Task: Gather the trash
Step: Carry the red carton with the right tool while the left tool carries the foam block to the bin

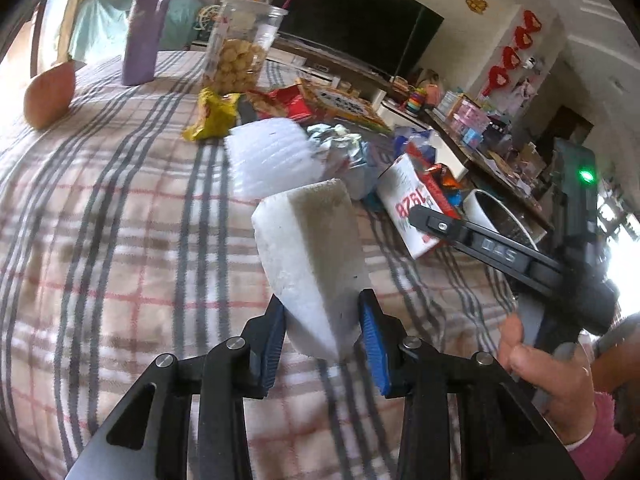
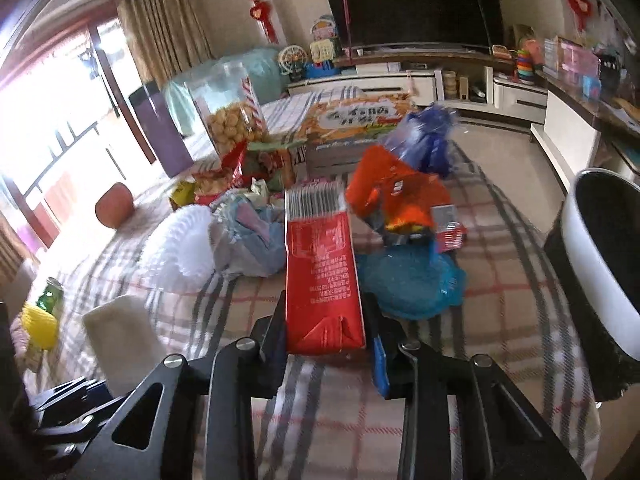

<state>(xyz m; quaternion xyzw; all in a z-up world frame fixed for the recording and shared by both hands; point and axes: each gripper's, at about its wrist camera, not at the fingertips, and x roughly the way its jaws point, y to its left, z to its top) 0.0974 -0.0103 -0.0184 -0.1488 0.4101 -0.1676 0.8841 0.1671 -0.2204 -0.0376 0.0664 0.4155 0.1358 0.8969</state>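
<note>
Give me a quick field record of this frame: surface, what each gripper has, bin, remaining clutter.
surface: plaid cloth
left gripper: shut on white foam block
right gripper: shut on red carton
bin: white-rimmed bin, at the table's right edge in the right wrist view
remaining clutter: orange wrapper, blue bag, white pleated foam, yellow wrapper
not trash, likely: snack jar, purple bottle

A white foam block [image 1: 308, 256] stands tilted above the checked tablecloth [image 1: 120, 240], while a red carton [image 2: 322, 276] lies lengthwise, pointing to 12 o'clock; crumpled wrappers [image 2: 396, 200] pile behind it, and a white-rimmed bin [image 2: 600, 256] waits at 3 o'clock.
</note>
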